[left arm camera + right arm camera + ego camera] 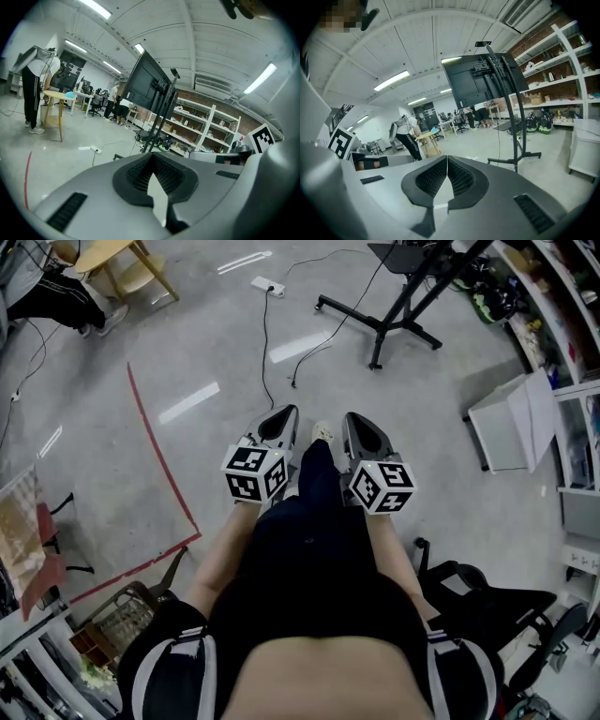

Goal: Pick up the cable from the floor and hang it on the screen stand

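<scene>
power-strip cable (265, 343): black, flat on the concrete floor (216, 352), running from the white power strip (268, 285) toward the wearer; loose end lies ahead of the left tongs.
stand-side cable (328, 332): black, also on the floor, curving from the screen stand side to a loose end just right of the first cable. Can't tell which of the two is the one to hang.
screen stand (380, 326): black, legs spread on the floor, well ahead and to the right; nothing from the floor is draped on it. In the right gripper view it carries a dark screen (480, 79) with a thin lead dropping beside the post.
left tongs (289, 412): jaws together, tips meeting, nothing between them; held at waist height, well apart from both cables.
right tongs (352, 418): jaws together, empty, level with the left and just beside it.
red tape line (159, 456): on the floor to the left, bending into a corner near the wearer.
small wooden worktop (122, 263): far left, a bystander (37, 89) leaning over it.
shelving (201, 126): against the wall behind the stand, cluttered.
white box (511, 423): on the floor, right side.
office chair (487, 606): black, near right, behind the wearer's arm.
</scene>
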A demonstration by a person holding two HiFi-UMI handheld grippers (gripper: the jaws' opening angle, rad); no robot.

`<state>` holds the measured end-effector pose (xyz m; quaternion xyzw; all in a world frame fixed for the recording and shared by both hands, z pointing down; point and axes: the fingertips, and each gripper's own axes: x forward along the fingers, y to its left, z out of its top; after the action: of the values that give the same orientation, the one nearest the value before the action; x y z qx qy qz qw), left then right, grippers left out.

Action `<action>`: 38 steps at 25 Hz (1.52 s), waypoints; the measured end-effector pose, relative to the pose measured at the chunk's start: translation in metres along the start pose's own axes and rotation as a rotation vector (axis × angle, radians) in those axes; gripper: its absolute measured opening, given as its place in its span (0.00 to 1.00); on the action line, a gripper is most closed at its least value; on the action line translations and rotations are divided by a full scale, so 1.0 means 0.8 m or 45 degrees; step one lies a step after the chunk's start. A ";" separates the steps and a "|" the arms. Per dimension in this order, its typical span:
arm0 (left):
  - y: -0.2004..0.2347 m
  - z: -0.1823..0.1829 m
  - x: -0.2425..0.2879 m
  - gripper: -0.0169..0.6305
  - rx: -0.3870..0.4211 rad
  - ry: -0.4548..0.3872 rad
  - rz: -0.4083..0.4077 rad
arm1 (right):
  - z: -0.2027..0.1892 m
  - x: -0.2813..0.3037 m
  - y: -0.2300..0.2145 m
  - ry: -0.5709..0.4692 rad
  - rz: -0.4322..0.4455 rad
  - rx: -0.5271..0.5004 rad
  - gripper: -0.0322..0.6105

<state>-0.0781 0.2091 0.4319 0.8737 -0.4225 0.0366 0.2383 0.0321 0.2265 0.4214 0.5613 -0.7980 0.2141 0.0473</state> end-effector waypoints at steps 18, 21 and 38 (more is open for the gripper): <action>0.055 0.031 0.120 0.03 -0.040 0.046 0.065 | 0.032 0.119 -0.075 0.066 0.043 0.053 0.08; 0.067 0.042 0.148 0.03 -0.052 0.049 0.082 | 0.046 0.149 -0.091 0.076 0.060 0.062 0.08; 0.136 0.105 0.304 0.03 -0.050 0.052 0.185 | 0.111 0.308 -0.178 0.153 0.210 0.027 0.08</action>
<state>-0.0166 -0.0613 0.4642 0.8351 -0.4803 0.0634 0.2607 0.0874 -0.0636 0.4603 0.4803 -0.8350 0.2589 0.0714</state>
